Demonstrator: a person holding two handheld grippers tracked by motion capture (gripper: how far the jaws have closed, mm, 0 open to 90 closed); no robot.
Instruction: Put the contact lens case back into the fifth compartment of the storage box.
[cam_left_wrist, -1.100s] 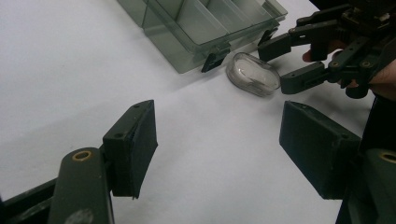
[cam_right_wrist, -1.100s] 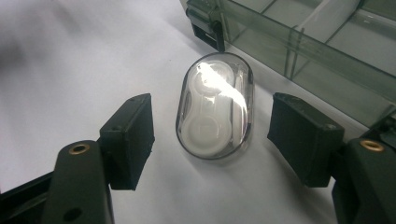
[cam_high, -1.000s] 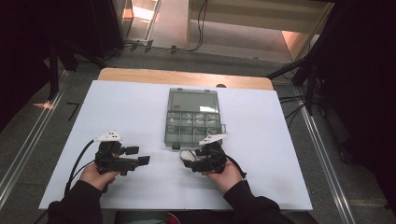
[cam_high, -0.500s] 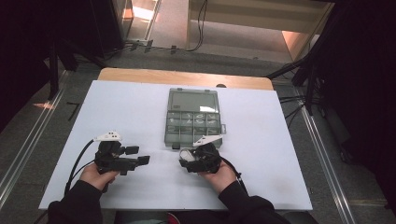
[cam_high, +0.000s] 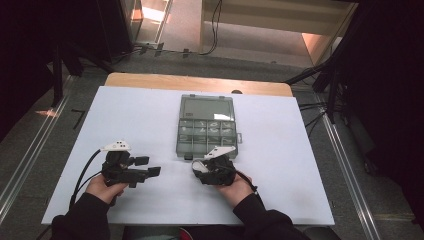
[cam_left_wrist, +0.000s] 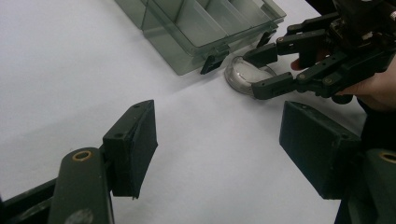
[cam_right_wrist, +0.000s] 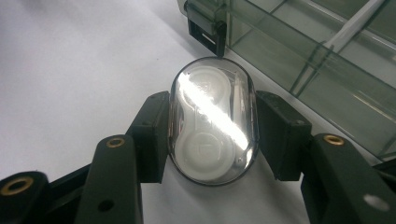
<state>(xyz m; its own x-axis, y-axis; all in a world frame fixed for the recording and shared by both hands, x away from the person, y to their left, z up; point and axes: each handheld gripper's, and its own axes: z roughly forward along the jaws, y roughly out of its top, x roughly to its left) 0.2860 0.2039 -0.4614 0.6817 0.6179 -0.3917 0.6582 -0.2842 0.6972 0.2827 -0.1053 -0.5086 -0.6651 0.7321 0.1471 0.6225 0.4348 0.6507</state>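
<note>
My right tongs (cam_right_wrist: 210, 135) had just been closing around the small oval case (cam_right_wrist: 212, 123), a clear domed shell over two white round cups, which lay flat on the white worktop (cam_high: 140, 120) right at the near edge of the compartment box (cam_high: 207, 125), beside one of its dark latches (cam_right_wrist: 205, 32). In the right gripper view both pads sat against the case's long sides, the left pressed on the rim and the right at least touching it, so I judged the grip as on, if only lightly. I took the case for light and stiff, but the glossy dome looked slippery and thin enough to crack or pop open under a hard squeeze; the sensible hold was across the narrow waist, low on the rim, where the sides run nearly straight. Gripped higher on the curve, I thought it might squirt out forward toward the box. My left tongs (cam_left_wrist: 219, 140) stood wide apart with nothing between them, resting over bare worktop off to the left.
</note>
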